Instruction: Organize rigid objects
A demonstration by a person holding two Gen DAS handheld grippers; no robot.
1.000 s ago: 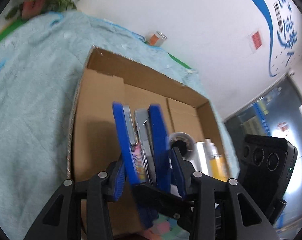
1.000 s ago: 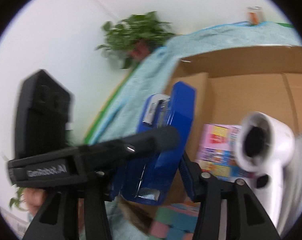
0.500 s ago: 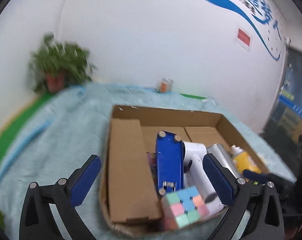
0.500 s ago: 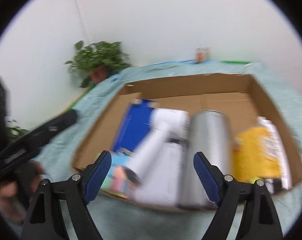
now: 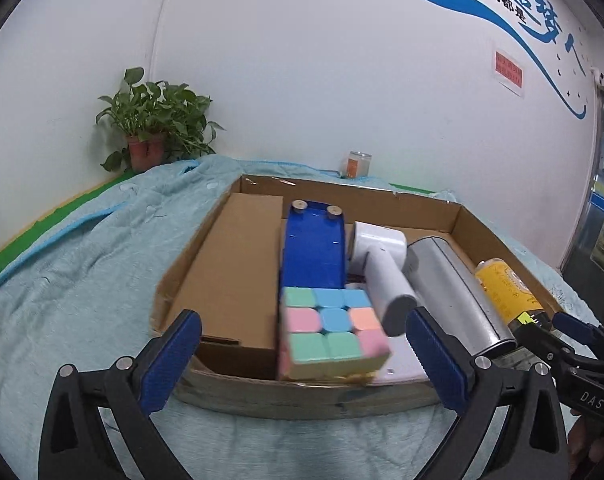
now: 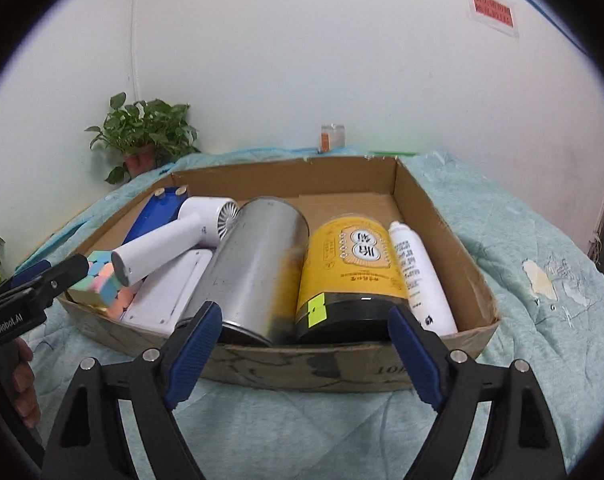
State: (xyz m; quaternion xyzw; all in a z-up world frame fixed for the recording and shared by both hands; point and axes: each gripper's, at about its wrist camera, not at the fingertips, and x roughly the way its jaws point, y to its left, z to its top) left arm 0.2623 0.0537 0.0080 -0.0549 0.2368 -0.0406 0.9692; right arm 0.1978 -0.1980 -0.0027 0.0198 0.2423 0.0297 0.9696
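Left tongs (image 5: 302, 354) spread wide, holding nothing, poised before the near wall of the shallow brown cardboard tray (image 5: 302, 400). Right tongs (image 6: 304, 342) likewise wide and empty, just before the tray's front edge (image 6: 302, 364). Inside the tray, left to right: pastel puzzle cube (image 5: 330, 330) near the front, blue stapler (image 5: 314, 252) behind it, white handheld fan (image 5: 382, 268), silver metal can (image 6: 258, 256), yellow tin (image 6: 350, 264), white spray bottle (image 6: 418, 272). All on pale teal quilt (image 5: 82, 260).

Matt cardboard box (image 6: 442, 216), brushed-metal canister (image 6: 258, 256)
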